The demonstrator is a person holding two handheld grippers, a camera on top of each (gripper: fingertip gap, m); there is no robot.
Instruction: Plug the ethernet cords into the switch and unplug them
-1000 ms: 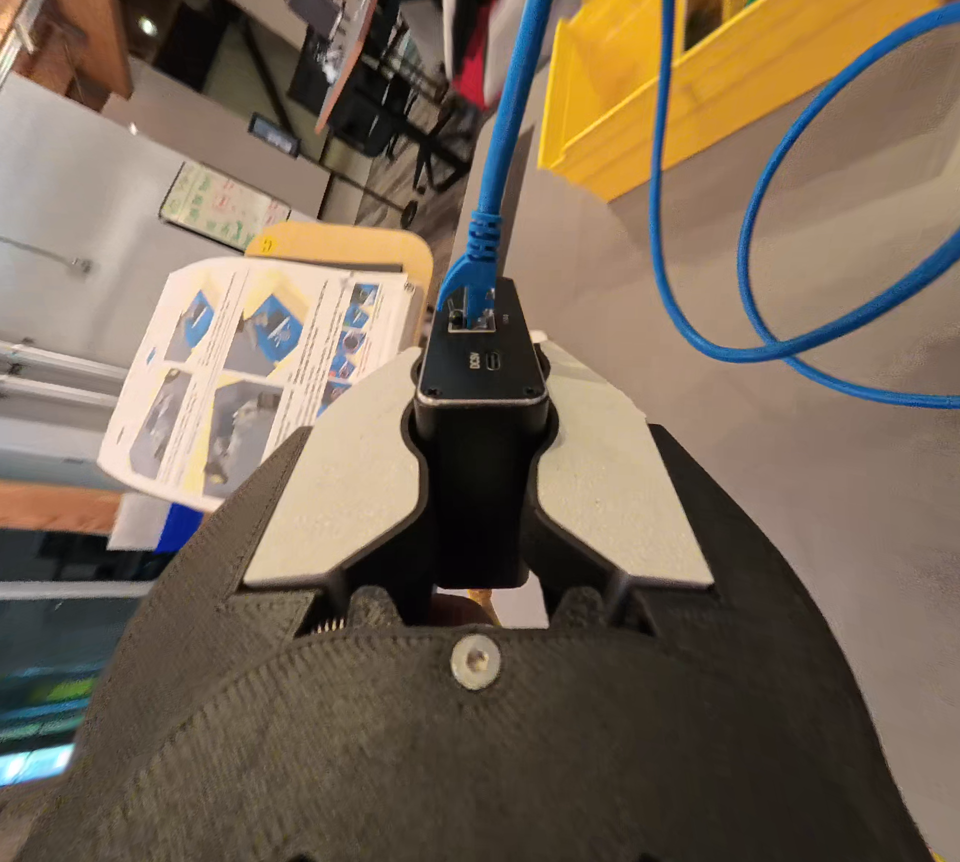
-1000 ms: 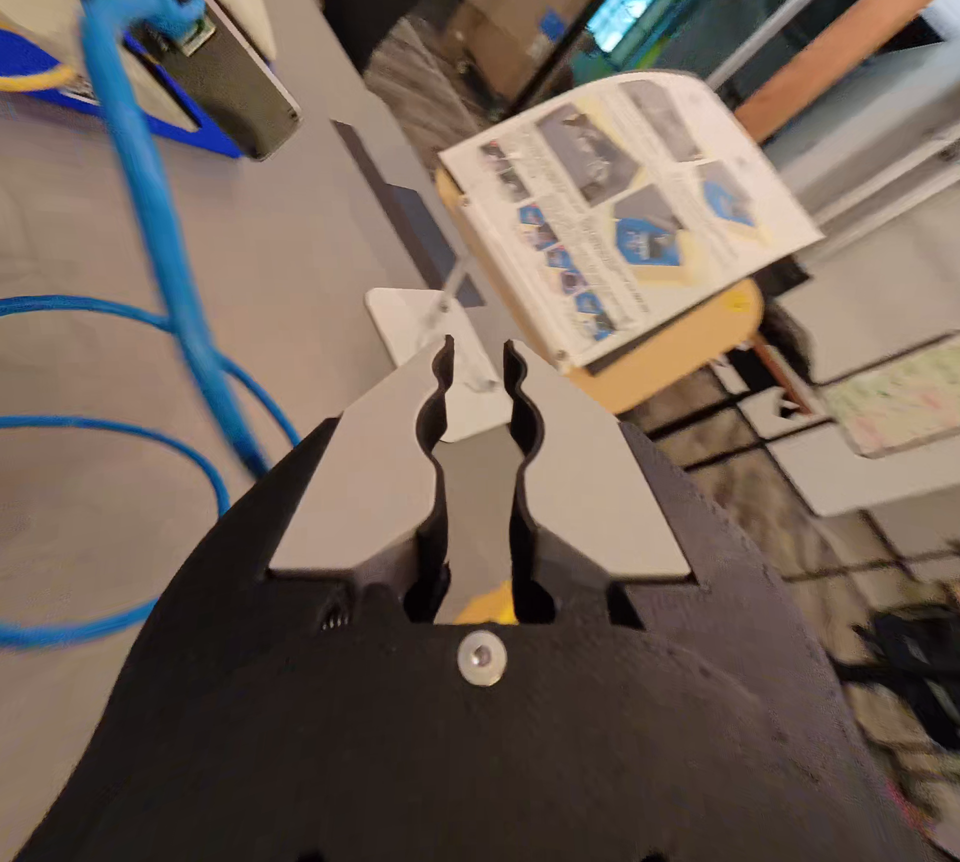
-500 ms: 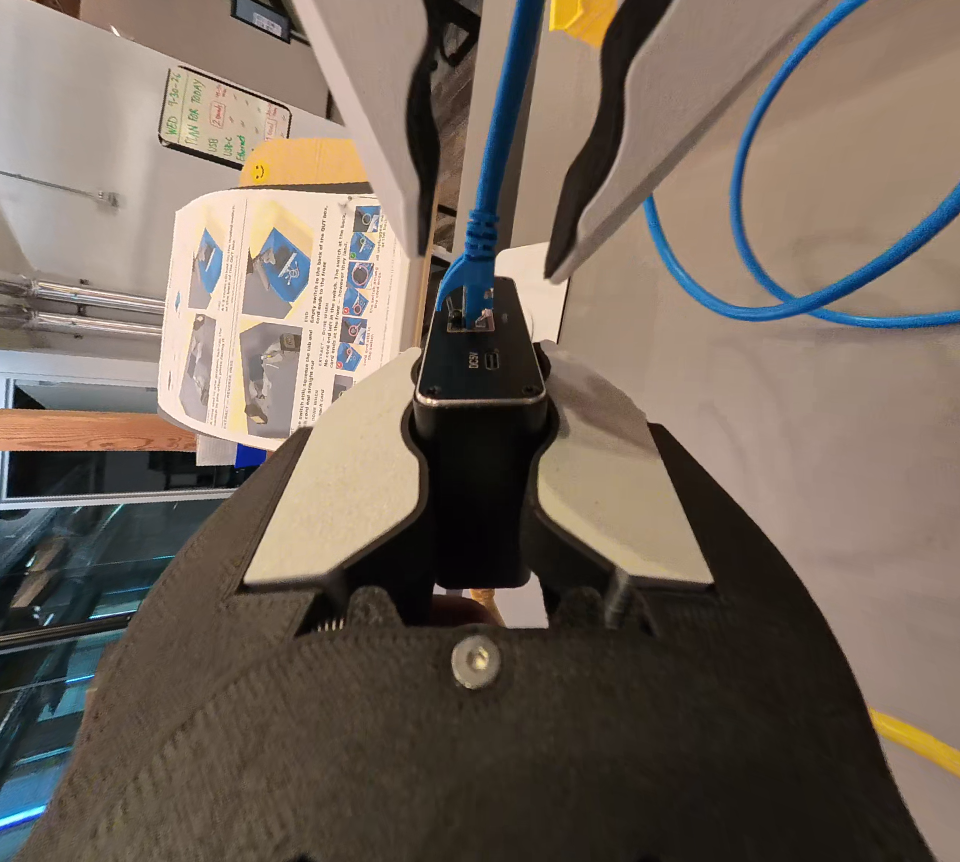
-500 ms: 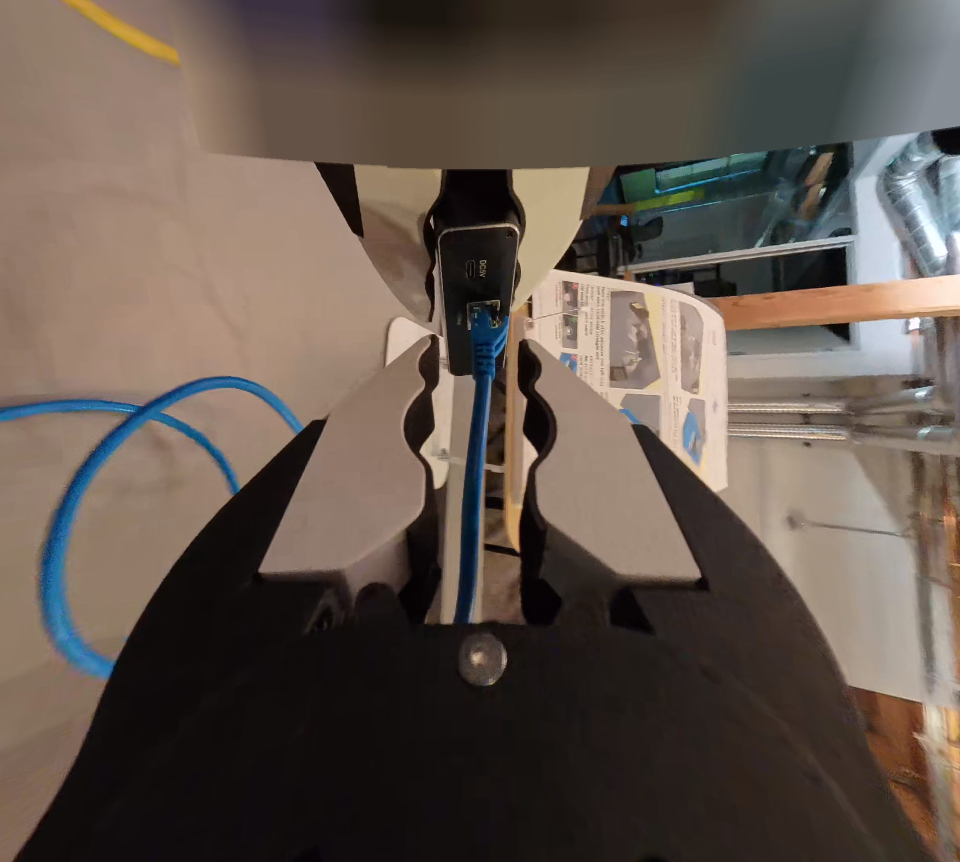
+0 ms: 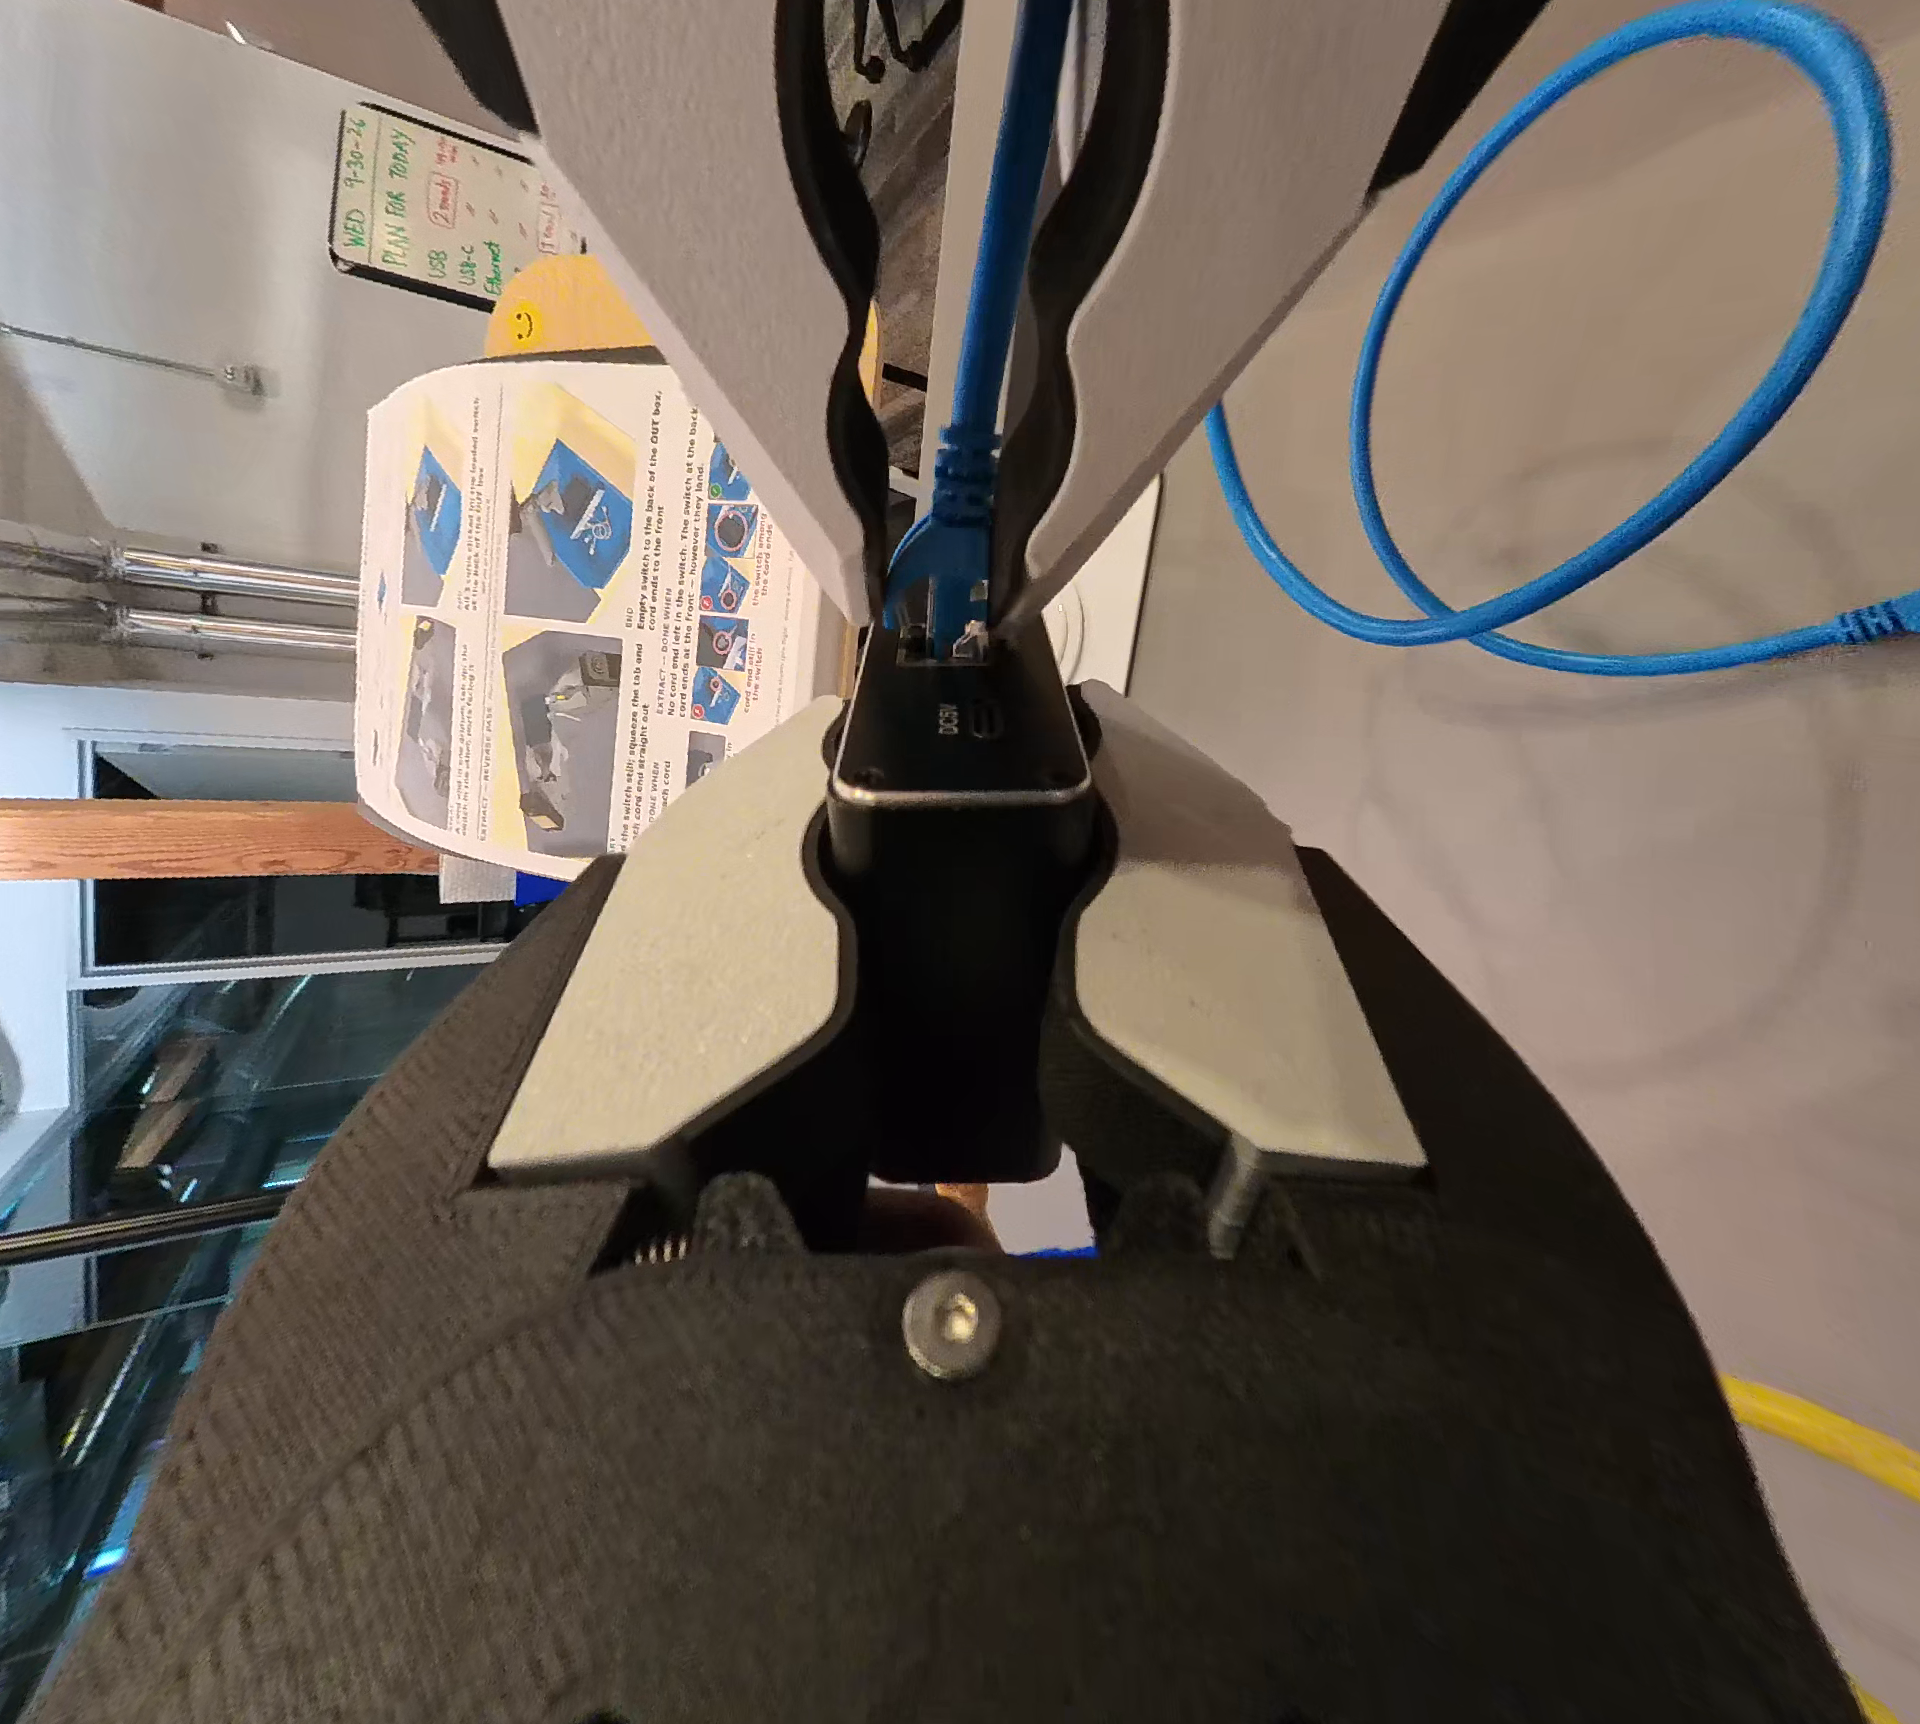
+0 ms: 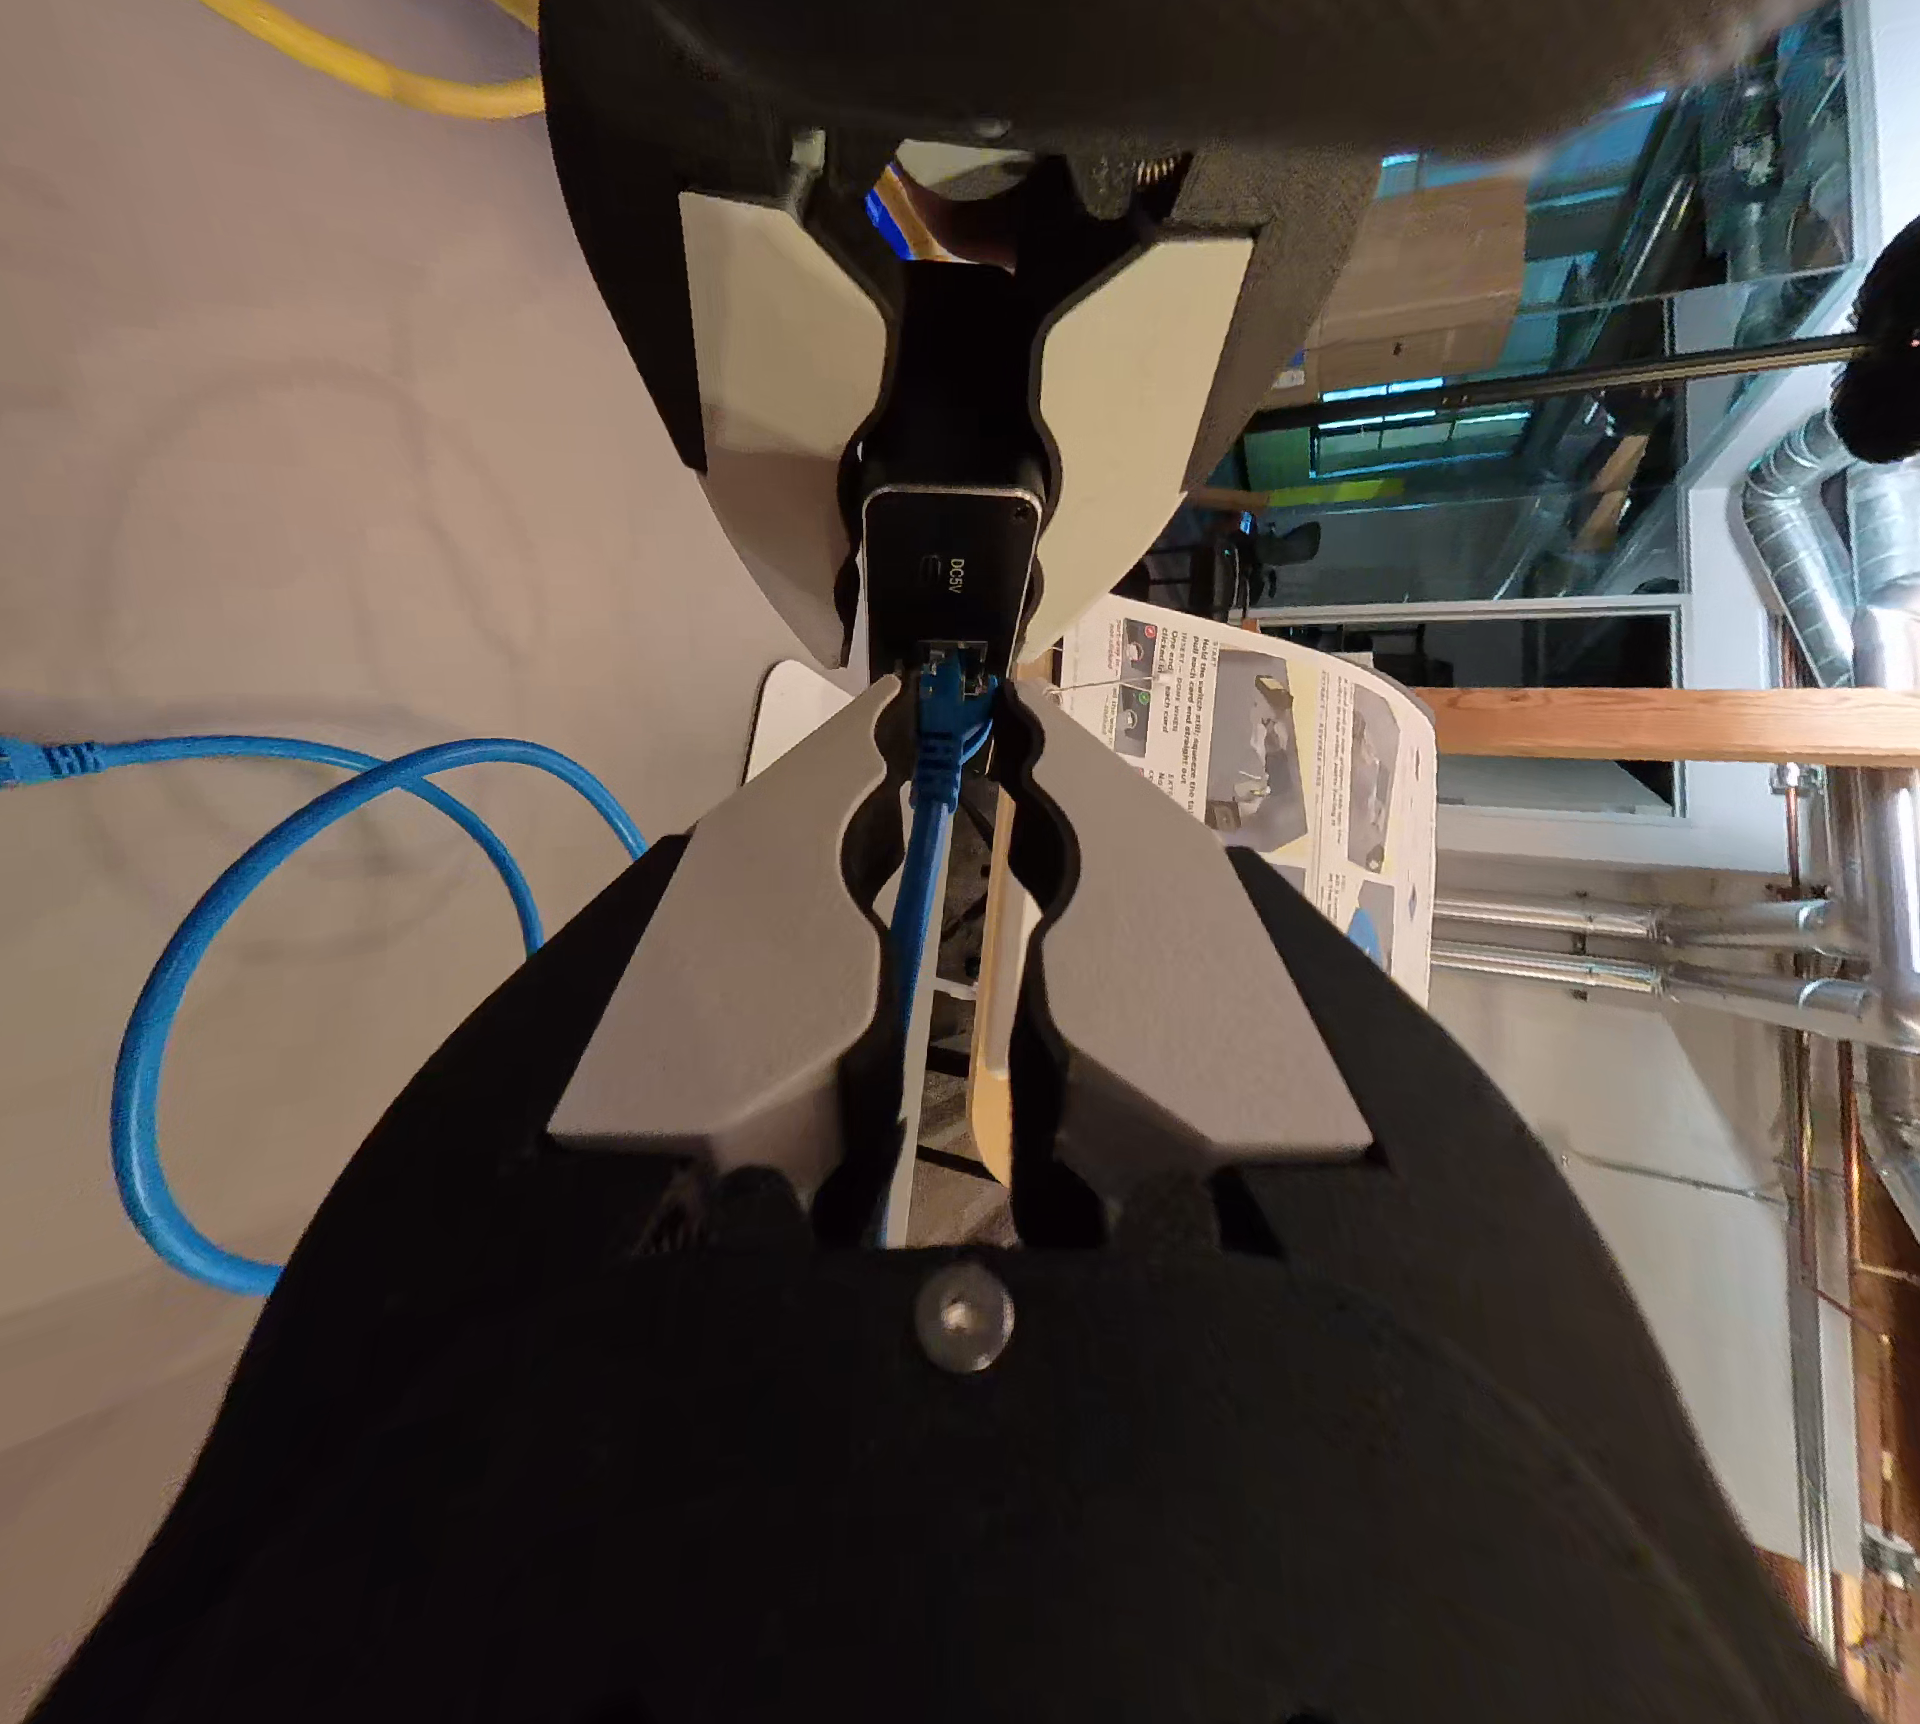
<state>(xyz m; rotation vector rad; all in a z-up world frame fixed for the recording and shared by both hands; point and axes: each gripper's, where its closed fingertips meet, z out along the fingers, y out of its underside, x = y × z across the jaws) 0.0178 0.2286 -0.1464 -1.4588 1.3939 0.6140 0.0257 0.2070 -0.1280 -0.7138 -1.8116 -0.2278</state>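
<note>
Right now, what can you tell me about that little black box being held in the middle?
The switch is a small black box with a metal-looking casing and a silvery rim around its end face. That face carries a small oval socket, some printed marking and a port with the blue cord's plug in it. The left gripper clamps its sides, holding it off the grey table. The right gripper's fingertips flank the plug at the face.

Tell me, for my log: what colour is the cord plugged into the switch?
Blue cord, plugged into the black switch; clearest in the right wrist view.
</note>
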